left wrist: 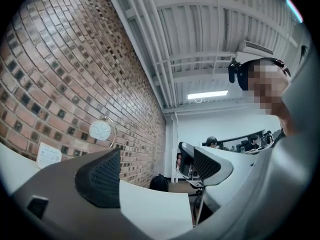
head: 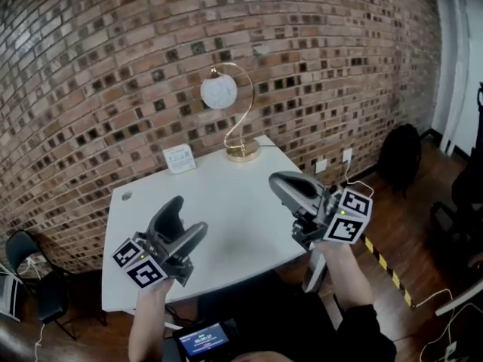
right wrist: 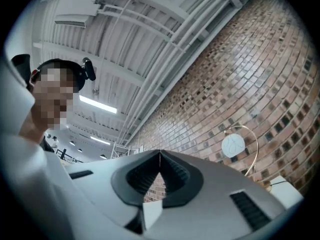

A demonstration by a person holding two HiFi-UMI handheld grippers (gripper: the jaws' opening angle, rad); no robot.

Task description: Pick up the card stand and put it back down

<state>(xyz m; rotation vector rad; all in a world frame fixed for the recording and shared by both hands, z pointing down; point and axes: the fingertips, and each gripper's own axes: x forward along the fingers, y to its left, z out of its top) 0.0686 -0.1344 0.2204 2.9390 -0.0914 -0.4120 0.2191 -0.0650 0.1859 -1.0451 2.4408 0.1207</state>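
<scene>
My left claw (head: 189,219) hangs with its jaws apart and empty and my right claw (head: 279,181) is closed on nothing, both above the near side of the white tabletop (head: 234,202), while the card stand (head: 179,158) stands at its far edge against the brick wall (head: 90,66), near the lamp (head: 219,93).

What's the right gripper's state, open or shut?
Shut. The right gripper shows its jaws touching at the tips in the right gripper view, with nothing held between them.
</scene>
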